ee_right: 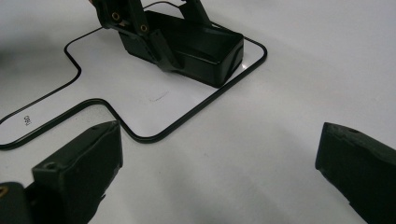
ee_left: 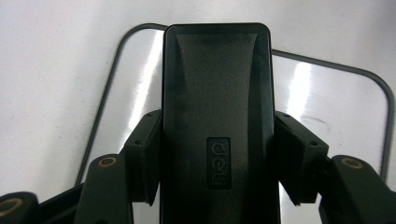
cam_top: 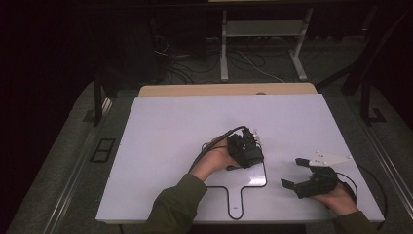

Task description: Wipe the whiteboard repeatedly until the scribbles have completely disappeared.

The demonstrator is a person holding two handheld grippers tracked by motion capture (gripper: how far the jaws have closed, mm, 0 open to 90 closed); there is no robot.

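Observation:
A black oblong case (ee_left: 217, 93) with a "deli" mark on its face sits between the jaws of my left gripper (ee_left: 217, 158), whose pads (ee_left: 147, 154) press on its two long sides. In the high view the left gripper (cam_top: 246, 148) is near the middle of the white board, at the top of a black paddle-shaped outline (cam_top: 241, 187). In the right gripper view the case (ee_right: 205, 46) rests on or just over that outline (ee_right: 140, 135). My right gripper (cam_top: 292, 172) lies low at the board's right front with its jaws wide apart (ee_right: 219, 172) and nothing between them.
The white board (cam_top: 185, 117) covers a wooden table (cam_top: 224, 89). Beyond the far edge are desk legs and cables (cam_top: 243, 58) on the floor. A sleeved forearm (cam_top: 180, 200) comes in from the front.

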